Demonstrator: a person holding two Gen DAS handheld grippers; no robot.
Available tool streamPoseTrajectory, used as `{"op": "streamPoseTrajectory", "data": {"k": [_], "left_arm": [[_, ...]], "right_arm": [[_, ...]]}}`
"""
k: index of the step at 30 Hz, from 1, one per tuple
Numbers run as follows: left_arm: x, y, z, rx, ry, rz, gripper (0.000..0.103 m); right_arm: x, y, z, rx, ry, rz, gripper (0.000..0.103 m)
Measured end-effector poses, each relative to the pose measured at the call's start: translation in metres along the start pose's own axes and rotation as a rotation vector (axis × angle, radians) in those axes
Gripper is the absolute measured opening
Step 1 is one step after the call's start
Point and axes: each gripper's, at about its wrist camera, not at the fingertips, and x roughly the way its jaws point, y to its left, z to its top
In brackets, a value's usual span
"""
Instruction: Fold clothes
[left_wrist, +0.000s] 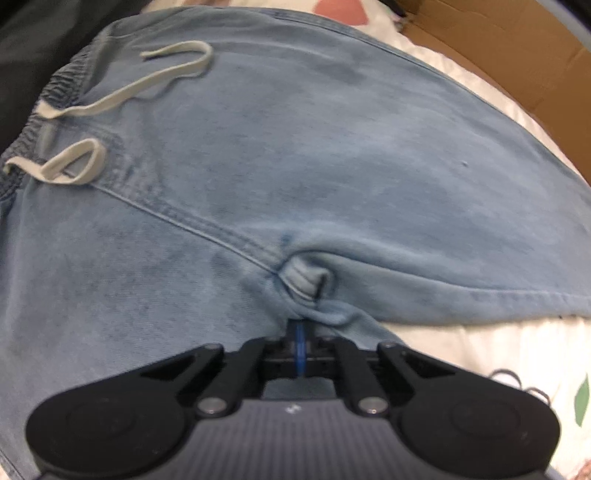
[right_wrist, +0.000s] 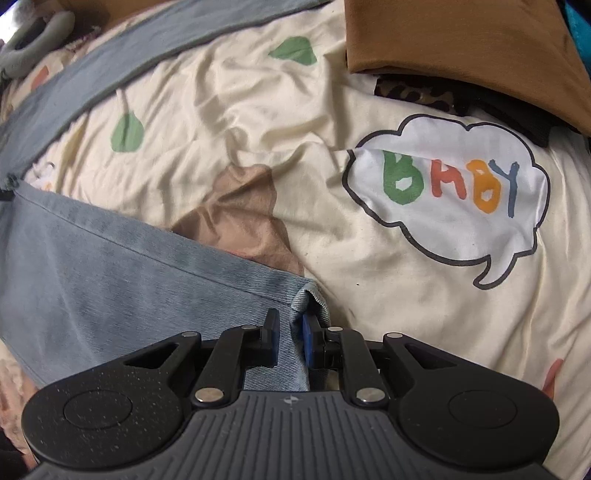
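Light blue jeans (left_wrist: 295, 147) lie spread on the bed, their elastic waistband and pale drawstring (left_wrist: 147, 81) at the upper left. My left gripper (left_wrist: 300, 326) points down at the crotch seam, shut on a puckered bit of denim there. In the right wrist view one jeans leg (right_wrist: 110, 277) runs in from the left and ends at a hem corner. My right gripper (right_wrist: 291, 332) is shut on that hem corner, with denim filling the narrow gap between the blue pads (right_wrist: 306, 339). The other leg (right_wrist: 110, 66) crosses the upper left as a grey-blue band.
A cream bedsheet (right_wrist: 258, 110) with green leaves and a "BABY" speech bubble (right_wrist: 450, 192) covers the bed. A folded brown garment (right_wrist: 443, 44) sits on dark clothes at the upper right. A cardboard box (left_wrist: 498, 48) borders the bed, and dark fabric (left_wrist: 37, 44) lies beyond the waistband.
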Motion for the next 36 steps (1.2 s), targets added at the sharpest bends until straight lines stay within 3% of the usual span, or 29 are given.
{"op": "streamPoseTrajectory", "data": {"k": [5, 8, 14, 23, 27, 29, 36], "left_arm": [[-0.012, 0.012, -0.001, 0.061, -0.078, 0.185, 0.003], [-0.019, 0.047, -0.005, -0.051, -0.063, 0.111, 0.003], [-0.039, 0.090, -0.026, -0.099, -0.097, 0.161, 0.009], [-0.034, 0.115, -0.066, -0.151, -0.108, 0.138, 0.015], [-0.029, 0.125, -0.063, -0.192, -0.150, 0.184, 0.016], [-0.026, 0.133, -0.057, -0.222, -0.162, 0.201, 0.024], [-0.013, 0.169, -0.033, -0.292, -0.197, 0.207, 0.024]], "right_arm": [[0.013, 0.000, 0.000, -0.020, 0.028, -0.037, 0.016], [0.012, 0.001, -0.004, -0.020, 0.027, -0.038, 0.016], [0.011, 0.002, -0.004, -0.029, 0.022, -0.036, 0.016], [0.003, 0.007, -0.012, -0.047, -0.043, -0.025, 0.014], [0.003, 0.008, -0.016, -0.053, -0.064, -0.026, 0.014], [0.004, 0.007, -0.017, -0.053, -0.074, -0.024, 0.013], [0.010, 0.009, -0.022, -0.052, -0.035, -0.006, 0.014]]}}
